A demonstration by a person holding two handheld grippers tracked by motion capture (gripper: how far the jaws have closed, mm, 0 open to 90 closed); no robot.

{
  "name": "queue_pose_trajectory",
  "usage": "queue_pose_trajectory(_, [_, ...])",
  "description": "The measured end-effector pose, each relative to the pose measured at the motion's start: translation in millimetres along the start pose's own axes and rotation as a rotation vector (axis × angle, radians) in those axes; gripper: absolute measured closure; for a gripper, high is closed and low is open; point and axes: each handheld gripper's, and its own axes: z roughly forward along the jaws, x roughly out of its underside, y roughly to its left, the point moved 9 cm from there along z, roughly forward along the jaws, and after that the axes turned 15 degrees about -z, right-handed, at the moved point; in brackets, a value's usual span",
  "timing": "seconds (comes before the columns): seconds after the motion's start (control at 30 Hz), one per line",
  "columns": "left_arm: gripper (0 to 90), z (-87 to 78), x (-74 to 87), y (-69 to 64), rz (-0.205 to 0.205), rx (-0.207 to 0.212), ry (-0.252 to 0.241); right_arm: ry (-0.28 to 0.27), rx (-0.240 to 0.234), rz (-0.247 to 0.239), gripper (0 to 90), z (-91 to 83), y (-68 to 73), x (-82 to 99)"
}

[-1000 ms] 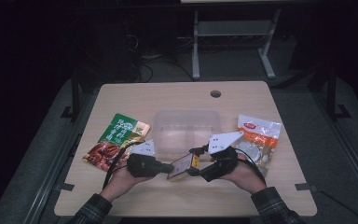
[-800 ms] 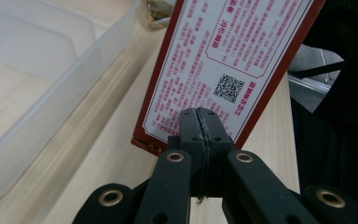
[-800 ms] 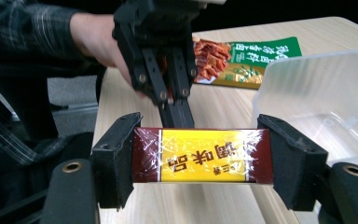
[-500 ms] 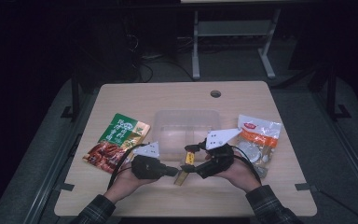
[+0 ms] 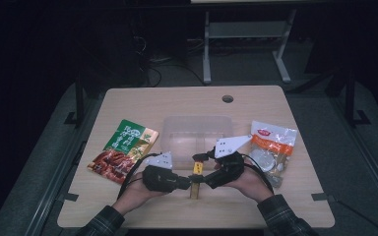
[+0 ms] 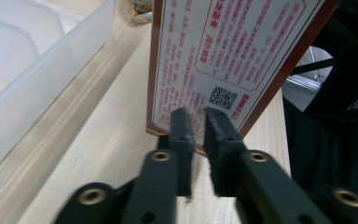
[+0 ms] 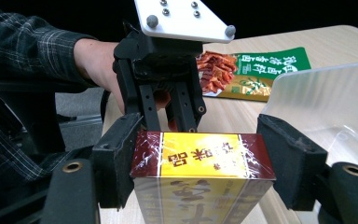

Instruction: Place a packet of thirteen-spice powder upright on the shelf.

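The high view looks forward and down on the surface point(image 5: 142, 105). Both gripper views face each other, close on the box point(image 7: 200, 175).

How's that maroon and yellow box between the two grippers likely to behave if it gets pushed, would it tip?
The box stands on a narrow edge on the table, so a push on its broad printed face would probably topple it. Its flat faces and square corners suggest stiff cardboard. The shiny film wrap could make it a bit slippery for the right gripper, whose jaws flank its top.
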Motion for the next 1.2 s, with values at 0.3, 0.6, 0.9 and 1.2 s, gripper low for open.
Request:
queue_pose_trajectory(0.3, [48.8,-17.2,12.6,5.1,-0.017,-0.029,0.001,-0.004,-0.005,-0.015,31.9,-11.7,-4.2,-6.8])
queue_pose_trajectory(0.6, [36.1,-31.7,31.6,10.4,-0.042,-0.055,0.022,0.001,0.01,-0.049,31.9,-25.2,-21.1,-20.2])
queue_pose_trajectory(0.9, [31.6,-41.6,41.7,15.0,-0.044,-0.085,0.033,0.027,0.024,-0.09,31.9,-37.3,-43.8,-39.1])
queue_pose_trajectory(1.2, [30.6,-39.0,42.4,21.7,-0.037,-0.097,0.037,0.034,0.012,-0.115,31.9,-37.8,-62.0,-49.5])
